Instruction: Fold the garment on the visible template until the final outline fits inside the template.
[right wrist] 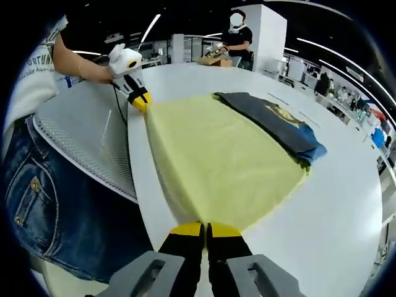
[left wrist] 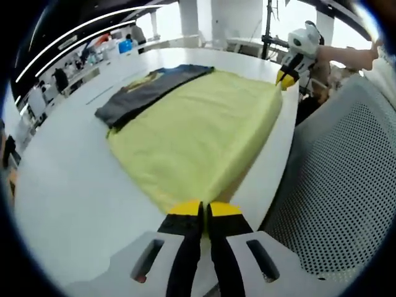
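A yellow garment [left wrist: 198,133] lies spread flat on a white table [left wrist: 68,204], its near long edge running along the table's rim where the person stands. In the left gripper view the left gripper [left wrist: 204,209] has its yellow-tipped jaws pressed together on one near corner of the yellow garment. In the right gripper view the right gripper [right wrist: 205,229] has its jaws closed on the other near corner. Each gripper shows again, small, at the far end of the other's view, at the opposite corner.

A dark grey folded garment [right wrist: 275,120] with a blue edge lies along the far side of the yellow one, overlapping its far border. Whether it rests on top of the yellow cloth or just beside it is hard to tell at the seam. No template outline can be made out under the cloth.

Beyond both garments the table is bare and wide, with open white surface on the far side and at both ends. On the near side a grey perforated mesh surface [left wrist: 346,185] butts against the table rim. The person's jeans [right wrist: 55,204] press close there. A second person [right wrist: 238,37] stands past the table's far end.
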